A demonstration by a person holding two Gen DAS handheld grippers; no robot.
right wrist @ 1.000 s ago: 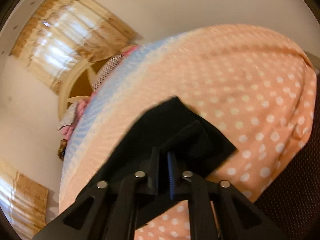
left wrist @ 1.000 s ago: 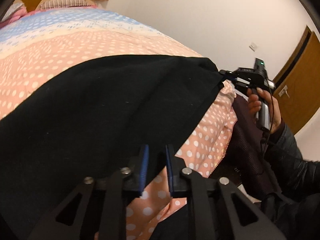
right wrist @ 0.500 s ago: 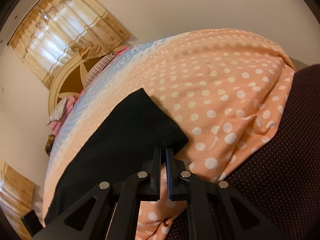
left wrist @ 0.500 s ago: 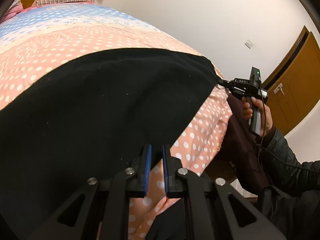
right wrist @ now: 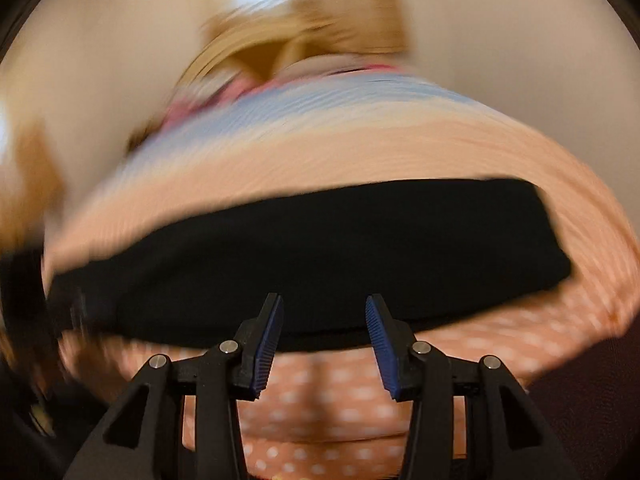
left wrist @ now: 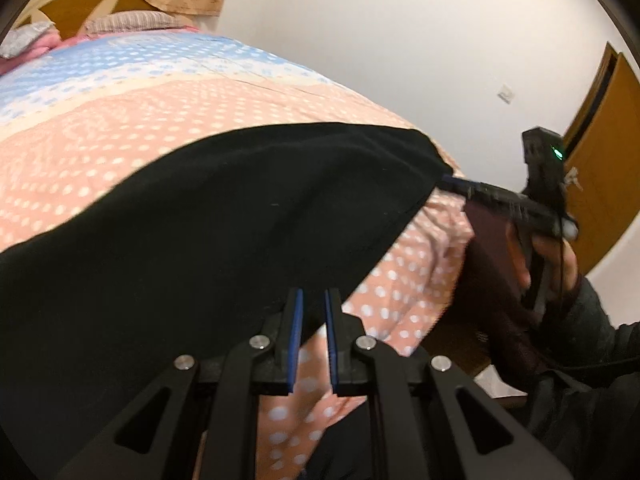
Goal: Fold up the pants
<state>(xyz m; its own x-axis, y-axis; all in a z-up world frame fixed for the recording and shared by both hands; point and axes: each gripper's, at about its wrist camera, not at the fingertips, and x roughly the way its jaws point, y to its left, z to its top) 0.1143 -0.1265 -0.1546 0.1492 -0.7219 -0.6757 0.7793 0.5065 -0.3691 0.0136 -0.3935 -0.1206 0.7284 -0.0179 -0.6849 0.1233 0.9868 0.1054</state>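
Polka-dot bedding (left wrist: 120,128) carries black pants (left wrist: 200,220). Left gripper (left wrist: 312,300) pinches their hem. Right gripper (right wrist: 324,312), jaws just opened, holds nothing.

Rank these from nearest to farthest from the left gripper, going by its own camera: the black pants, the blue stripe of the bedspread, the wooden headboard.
From the left gripper:
1. Black pants, right at its fingertips.
2. Blue stripe, farther up the bed.
3. Headboard, top left, at the bed's far end.

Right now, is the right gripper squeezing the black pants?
No, the right gripper has just been opening, its jaws stand apart with nothing pinched, and the black pants lie flat on the dotted bedspread.
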